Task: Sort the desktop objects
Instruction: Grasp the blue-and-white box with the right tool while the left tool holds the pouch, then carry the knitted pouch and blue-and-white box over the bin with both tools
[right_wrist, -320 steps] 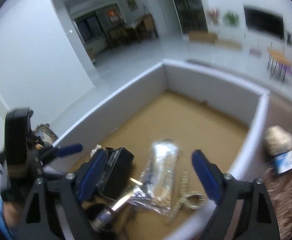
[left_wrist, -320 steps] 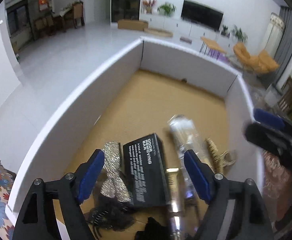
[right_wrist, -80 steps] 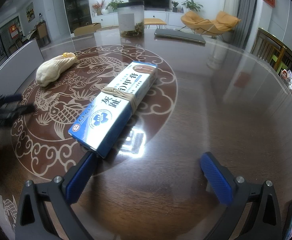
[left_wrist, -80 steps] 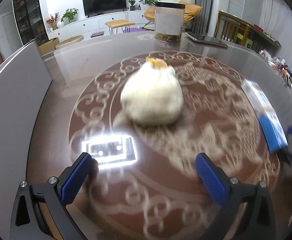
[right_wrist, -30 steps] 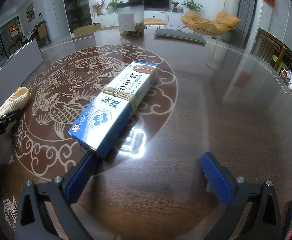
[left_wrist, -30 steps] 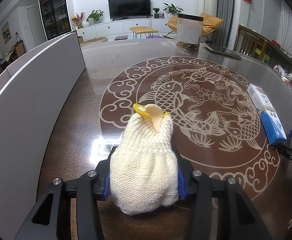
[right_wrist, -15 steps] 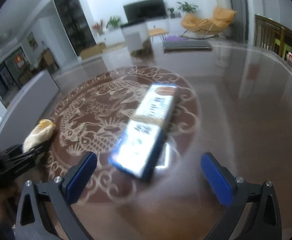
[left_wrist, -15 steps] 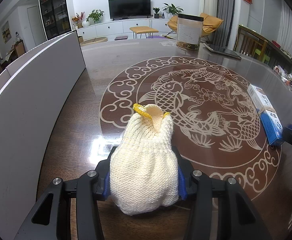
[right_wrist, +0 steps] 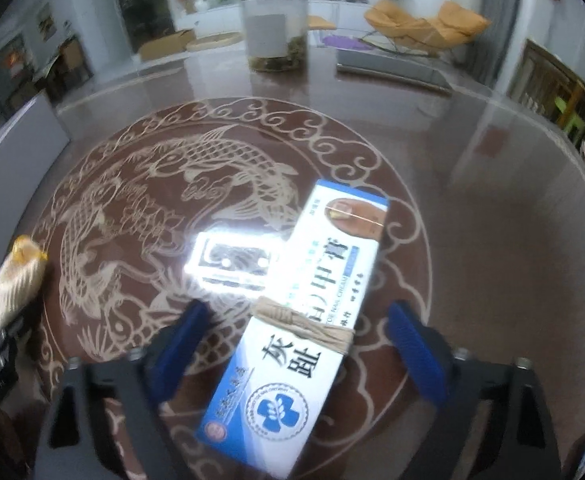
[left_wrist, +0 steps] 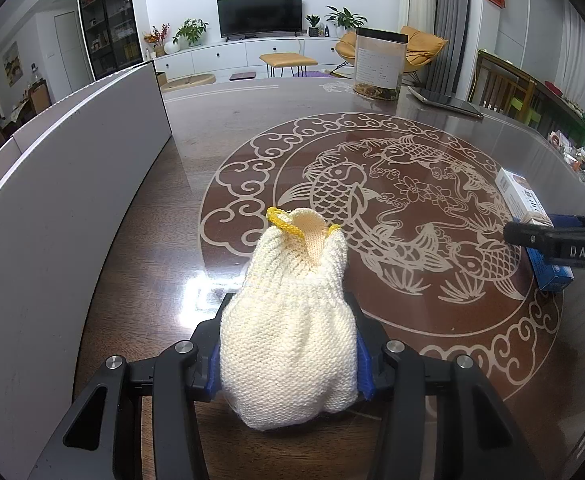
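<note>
My left gripper [left_wrist: 286, 364] is shut on a cream knitted pouch [left_wrist: 292, 320] with a yellow rim, held just over the dark table. The pouch also shows at the left edge of the right wrist view [right_wrist: 14, 280]. My right gripper [right_wrist: 296, 344] is open, its blue pads on either side of a long blue-and-white medicine box [right_wrist: 296, 324] with a rubber band around it, lying on the table. The jaws are apart from the box sides. The box [left_wrist: 530, 224] and the right gripper's finger appear at the right in the left wrist view.
A white box wall [left_wrist: 60, 200] runs along the table's left side. A clear jar with a black lid [left_wrist: 378, 64] and a flat dark tablet [left_wrist: 444, 102] stand at the table's far side. The table [right_wrist: 472, 208] has a carved fish inlay.
My right gripper has moved forward and down over the medicine box, which now lies between its open jaws. My left gripper still holds the pouch in the same place.
</note>
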Available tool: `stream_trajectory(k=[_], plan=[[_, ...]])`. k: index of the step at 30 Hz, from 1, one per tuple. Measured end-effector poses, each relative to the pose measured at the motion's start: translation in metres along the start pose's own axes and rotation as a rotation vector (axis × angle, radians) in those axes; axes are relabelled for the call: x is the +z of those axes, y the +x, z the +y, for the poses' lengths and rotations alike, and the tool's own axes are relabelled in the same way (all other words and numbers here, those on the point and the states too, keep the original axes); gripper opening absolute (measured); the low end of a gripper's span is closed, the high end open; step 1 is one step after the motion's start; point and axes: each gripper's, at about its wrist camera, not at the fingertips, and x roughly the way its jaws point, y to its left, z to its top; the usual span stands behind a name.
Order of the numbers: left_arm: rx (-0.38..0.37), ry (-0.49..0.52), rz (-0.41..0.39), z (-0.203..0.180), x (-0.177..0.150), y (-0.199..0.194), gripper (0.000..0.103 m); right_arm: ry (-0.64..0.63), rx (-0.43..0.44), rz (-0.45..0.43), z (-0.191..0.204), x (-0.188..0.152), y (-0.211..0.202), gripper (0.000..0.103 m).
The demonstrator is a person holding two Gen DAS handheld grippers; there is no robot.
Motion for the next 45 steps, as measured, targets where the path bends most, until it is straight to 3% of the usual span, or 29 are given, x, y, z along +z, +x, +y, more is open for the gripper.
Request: stream_trajectory(k=[4,7,8,14,18,23,27,32,38,42,45], plan=[[0.0,0.0,0.0,0.0,0.0,0.0,0.051,-0.047,0.019,0.013,0.006,-0.003,-0.006,0.068],[0.0,0.0,0.0,0.0,0.0,0.0,0.051,-0.062,0.028,0.007,0.007,-0.01,-0.015,0.048],[0.0,0.0,0.0,0.0,0.0,0.0,0.051,-0.071,0.038,0.0,0.007,-0.014,-0.018,0.046],[0.0,-0.001,0.0,0.0,0.0,0.0,0.051,-0.151,0.11,-0.062,0.006,-0.065,-0.044,0.045],[-0.001,-0.001,0.0,0.0,0.0,0.0,0.05,-0.154,0.132,-0.095,-0.005,-0.078,-0.049,0.047],[-0.043,0.024,0.008,0.002,-0.002,-0.003,0.051,-0.208,0.127,0.014,0.0,-0.064,-0.045,0.05],[-0.076,0.04,0.023,-0.001,-0.006,-0.01,0.045,-0.241,0.104,0.085,0.005,-0.058,-0.045,0.045],[-0.122,0.042,-0.059,-0.002,-0.017,-0.053,0.043,-0.229,0.152,0.044,0.003,-0.058,-0.081,0.045],[-0.166,-0.042,-0.155,0.019,-0.018,-0.125,0.043,-0.28,0.186,-0.043,0.021,-0.049,-0.136,0.045],[-0.166,-0.088,-0.23,0.056,-0.003,-0.179,0.043,-0.312,0.24,-0.104,0.057,-0.027,-0.163,0.045],[-0.123,-0.119,-0.255,0.098,0.006,-0.207,0.043,-0.342,0.304,-0.15,0.098,-0.001,-0.179,0.045]])
